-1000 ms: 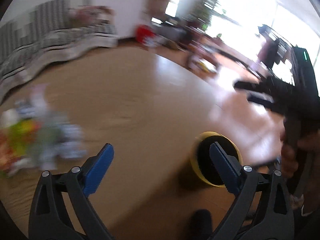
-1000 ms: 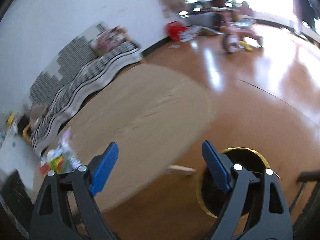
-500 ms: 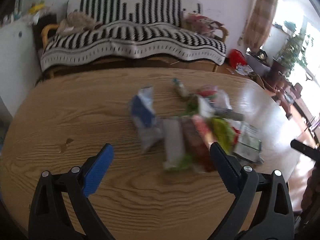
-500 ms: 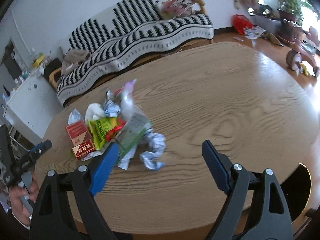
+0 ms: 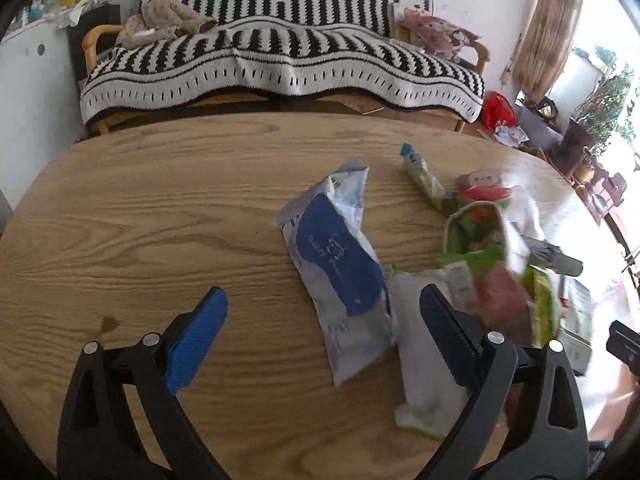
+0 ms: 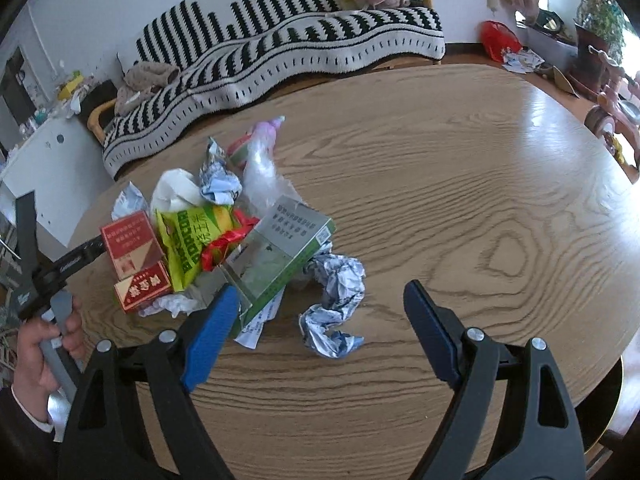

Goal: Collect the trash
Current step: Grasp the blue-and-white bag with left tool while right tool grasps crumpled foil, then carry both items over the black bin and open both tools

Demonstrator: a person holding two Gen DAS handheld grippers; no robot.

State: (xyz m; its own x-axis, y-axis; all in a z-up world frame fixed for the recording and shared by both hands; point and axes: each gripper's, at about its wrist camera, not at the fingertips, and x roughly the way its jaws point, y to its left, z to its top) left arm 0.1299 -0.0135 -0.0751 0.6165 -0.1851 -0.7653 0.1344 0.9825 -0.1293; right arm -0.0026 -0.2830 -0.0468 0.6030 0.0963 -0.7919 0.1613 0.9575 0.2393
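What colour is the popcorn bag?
Bright yellow-green with green letters; the popcorn bag shows best in the right wrist view.

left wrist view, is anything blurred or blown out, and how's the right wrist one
Left wrist view: the wrappers at right are smeared, the blue pouch is sharp, and the window is blown out. Right wrist view: crisp, with glare on the table at far right. Both views bend the table edge.

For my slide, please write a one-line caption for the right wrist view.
Open right tool above crumpled silver foil wrapper beside mixed trash pile on oval wooden table.
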